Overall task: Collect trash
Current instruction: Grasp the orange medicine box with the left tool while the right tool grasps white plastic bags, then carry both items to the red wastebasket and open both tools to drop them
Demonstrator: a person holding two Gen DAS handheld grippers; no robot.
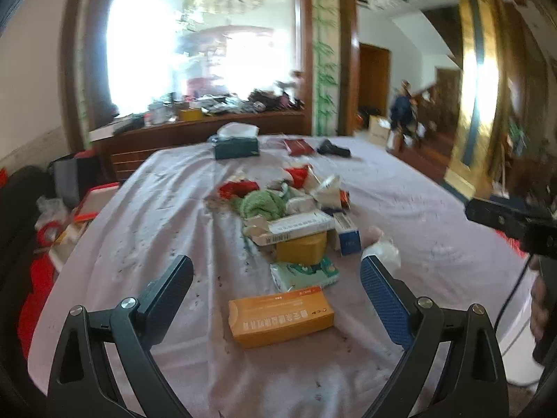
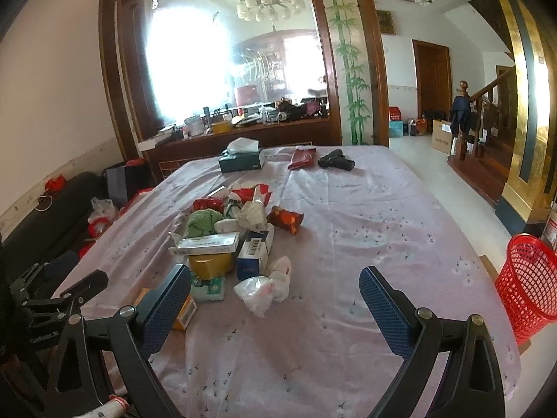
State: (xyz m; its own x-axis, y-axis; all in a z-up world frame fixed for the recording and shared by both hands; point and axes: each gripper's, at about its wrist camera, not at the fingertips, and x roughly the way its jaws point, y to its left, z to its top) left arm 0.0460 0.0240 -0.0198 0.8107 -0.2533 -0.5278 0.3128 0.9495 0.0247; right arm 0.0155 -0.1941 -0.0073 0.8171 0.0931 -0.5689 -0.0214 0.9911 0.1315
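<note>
1. Both claws are spread wide and carry nothing: the left gripper (image 1: 276, 273) hangs over an orange box (image 1: 280, 316), and the right gripper (image 2: 275, 287) hangs above bare tablecloth (image 2: 348, 237).
2. Just beyond the right gripper's left finger lies a crumpled plastic bag (image 2: 264, 287).
3. Farther out, the trash pile (image 1: 296, 216) sits mid-table: a green cloth (image 1: 261, 203), cartons, a yellow tin (image 1: 301, 249) and a tissue pack (image 1: 304, 273).
4. A red basket (image 2: 527, 284) stands off the table's right edge.
5. At the far end rests a tissue box (image 2: 241, 161).
</note>
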